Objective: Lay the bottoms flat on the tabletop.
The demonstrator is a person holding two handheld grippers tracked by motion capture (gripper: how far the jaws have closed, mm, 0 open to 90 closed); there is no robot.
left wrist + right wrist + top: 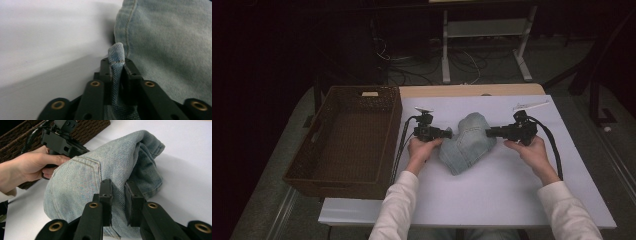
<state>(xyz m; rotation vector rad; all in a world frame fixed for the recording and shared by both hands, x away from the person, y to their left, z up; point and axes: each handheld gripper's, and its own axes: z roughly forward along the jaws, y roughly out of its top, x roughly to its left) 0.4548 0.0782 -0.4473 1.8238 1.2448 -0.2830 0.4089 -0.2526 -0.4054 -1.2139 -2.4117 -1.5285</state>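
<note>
Your left claw (117, 62) is clamped on a thin fold of the crumpled, pale blue denim garment (468, 142): in the left gripper view a stitched ridge of the cloth stands up between the two black jaws, which press on it from both sides. In the high view that claw (449, 133) meets the garment at its left edge, with your left hand (422, 149) just behind it.

Your right claw (118, 192) has its jaws drawn close on the denim as well. In the right gripper view a pinch of cloth sits in the narrow gap between them, just beside a stitched back pocket. From above, this claw (488, 133) bites the right edge of the garment, and your right hand (532, 152) grips the tool from behind.

The garment lies bunched in a heap on the white cloth-covered surface (492, 195), between the two claws and a little toward the far side of the middle.

A dark brown woven rectangular basket (343, 140) sits to the left, its near wall touching the edge of the surface. A black cable (553, 145) trails from the right tool past your wrist.
</note>
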